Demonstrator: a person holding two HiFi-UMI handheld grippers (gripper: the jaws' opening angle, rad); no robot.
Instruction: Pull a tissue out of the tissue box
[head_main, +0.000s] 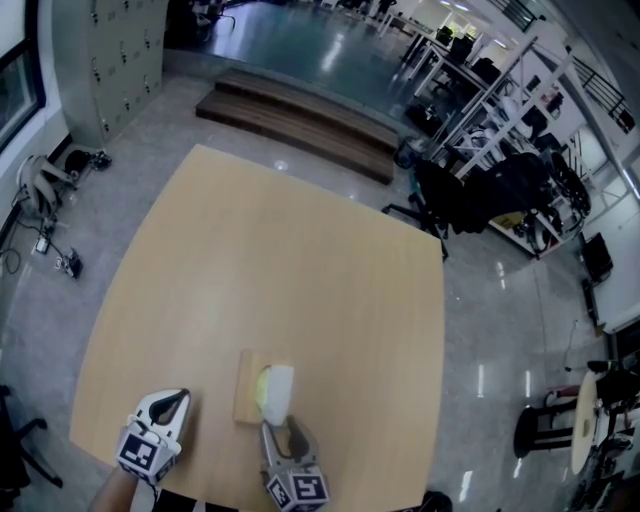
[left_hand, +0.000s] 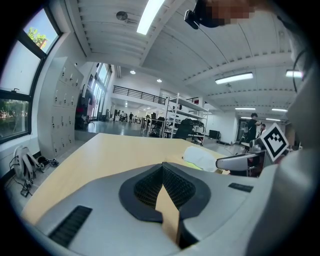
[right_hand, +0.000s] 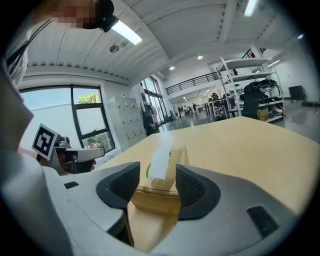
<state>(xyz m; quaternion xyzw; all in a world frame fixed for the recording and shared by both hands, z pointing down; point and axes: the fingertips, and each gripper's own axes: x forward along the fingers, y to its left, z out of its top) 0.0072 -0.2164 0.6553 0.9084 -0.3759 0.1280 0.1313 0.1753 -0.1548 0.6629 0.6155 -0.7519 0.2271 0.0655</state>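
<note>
From the head view, the wooden tissue box (head_main: 248, 385) lies near the table's (head_main: 300, 260) closest edge, with a white tissue (head_main: 278, 390) sticking out; the right gripper (head_main: 283, 428) is just behind it and the left gripper (head_main: 172, 400) stands apart to the side. Only the right gripper view shows its jaws spread wide, the tissue (right_hand: 161, 161) ahead of the gap and untouched by the pads; only the left gripper view shows its jaws closed on nothing.
</note>
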